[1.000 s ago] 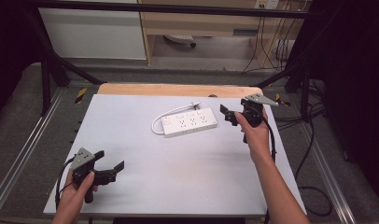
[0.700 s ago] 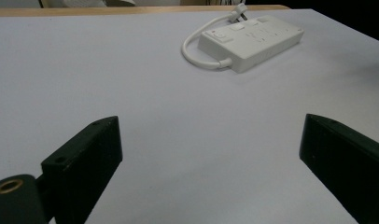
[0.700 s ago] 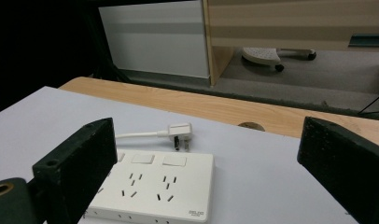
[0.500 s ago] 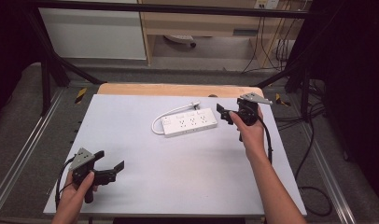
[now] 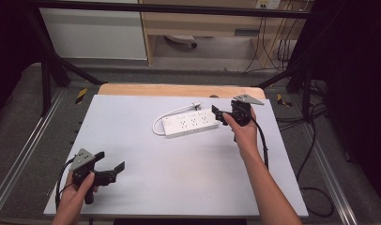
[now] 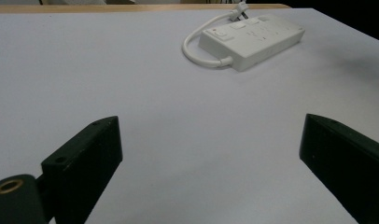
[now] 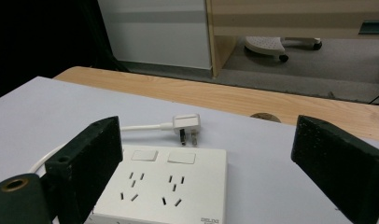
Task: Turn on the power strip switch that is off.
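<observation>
- High view: the power strip [image 5: 192, 123] lies at far centre, long axis running left-right; your right gripper [image 5: 217, 114] hovers at its right end, far nearer than your left gripper [image 5: 111, 161].
- Left gripper view: jaws wide apart, empty; strip well off, far right.
- Right gripper view: jaws spread, holding nothing; strip's end [image 7: 164, 189] sits just beyond them, plug [image 7: 186, 124] farther.

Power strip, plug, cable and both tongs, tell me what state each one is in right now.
Power strip: flat on the table, sockets up, nothing plugged in.
Plug: lying loose on the table, unplugged.
Cable: curved in a loop.
Left tongs: open, holding nothing.
Right tongs: open, at the strip's end.
</observation>
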